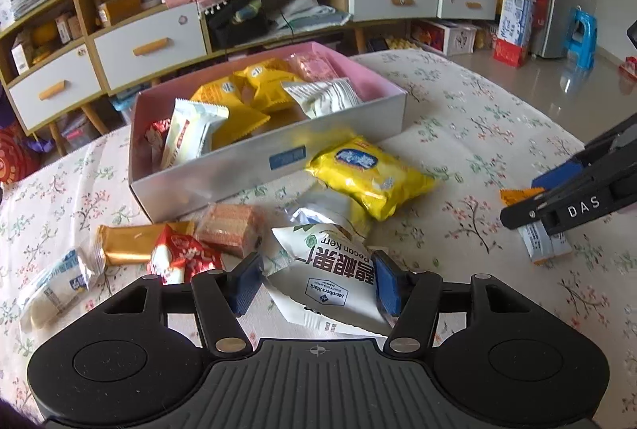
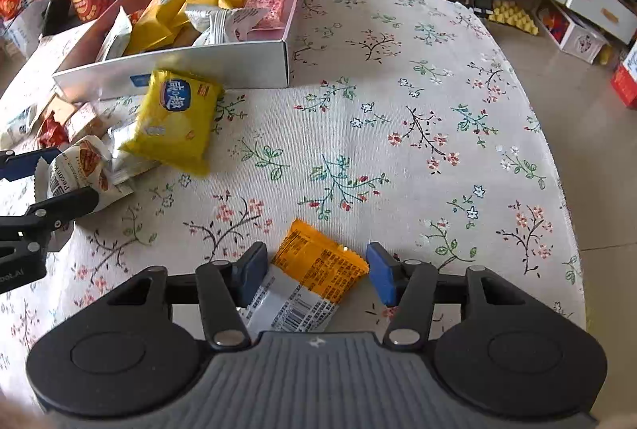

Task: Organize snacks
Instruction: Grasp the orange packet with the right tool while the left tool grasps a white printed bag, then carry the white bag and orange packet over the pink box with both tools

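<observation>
A white pecan packet [image 1: 330, 269] lies on the floral tablecloth between the blue pads of my left gripper [image 1: 318, 281], and both pads touch its sides. My right gripper [image 2: 316, 275] has its pads against an orange and white snack packet [image 2: 314, 269] near the table's front. A silver box with a pink inside [image 1: 239, 170] holds several yellow, white and pink packets. A big yellow packet [image 1: 370, 178] leans at the box's front wall, resting partly on a silvery packet [image 1: 318, 210]. The right gripper [image 1: 557, 202] also shows at the right of the left wrist view.
Left of the pecan packet lie a wafer pack [image 1: 231, 230], a red packet [image 1: 179, 257], a gold bar [image 1: 127, 241] and a white packet [image 1: 55, 281]. The round table's edge [image 2: 557, 170] curves along the right. Drawer cabinets [image 1: 147, 46] stand behind the table.
</observation>
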### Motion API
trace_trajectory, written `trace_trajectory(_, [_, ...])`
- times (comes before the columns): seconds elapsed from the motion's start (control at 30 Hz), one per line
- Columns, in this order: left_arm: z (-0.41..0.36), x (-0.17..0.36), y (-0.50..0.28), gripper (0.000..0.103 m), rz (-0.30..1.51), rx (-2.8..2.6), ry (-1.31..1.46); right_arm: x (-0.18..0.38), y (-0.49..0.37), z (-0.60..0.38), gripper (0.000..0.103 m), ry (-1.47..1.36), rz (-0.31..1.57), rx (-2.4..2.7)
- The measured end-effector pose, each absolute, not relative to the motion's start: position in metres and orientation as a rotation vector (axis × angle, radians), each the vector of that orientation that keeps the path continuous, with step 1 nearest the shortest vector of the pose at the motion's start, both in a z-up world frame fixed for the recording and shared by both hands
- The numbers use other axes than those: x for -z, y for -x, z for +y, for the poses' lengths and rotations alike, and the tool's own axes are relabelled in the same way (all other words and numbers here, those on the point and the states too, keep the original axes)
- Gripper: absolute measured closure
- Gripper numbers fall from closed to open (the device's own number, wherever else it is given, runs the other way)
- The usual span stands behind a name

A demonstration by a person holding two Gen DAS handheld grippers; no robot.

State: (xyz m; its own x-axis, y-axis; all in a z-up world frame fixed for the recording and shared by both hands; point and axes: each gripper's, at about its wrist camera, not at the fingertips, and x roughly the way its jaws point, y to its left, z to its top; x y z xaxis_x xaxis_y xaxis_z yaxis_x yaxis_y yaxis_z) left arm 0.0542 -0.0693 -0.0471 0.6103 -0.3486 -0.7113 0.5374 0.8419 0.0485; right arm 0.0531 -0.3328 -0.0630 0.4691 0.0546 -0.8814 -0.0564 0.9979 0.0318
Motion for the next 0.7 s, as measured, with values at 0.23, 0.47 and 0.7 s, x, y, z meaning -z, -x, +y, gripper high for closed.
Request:
trace_trajectory(0.23, [-0.063,0.047,-0.047,0.046,0.835,0.543,-0.263,0.061,-0.05,-0.33,0.055,0.036,1.079,-0.083])
trace_trajectory(0.47, [-0.064,0.053,-0.041,0.05,0.884,0.538,-0.27,0.055,-0.051,-0.328,0.056,0.01,1.069,-0.108])
trace_trajectory(0.7, [-0.065,0.047,-0.041,0.053,0.86,0.528,-0.245,0.051,-0.052,-0.32,0.056,0.01,1.06,-0.126])
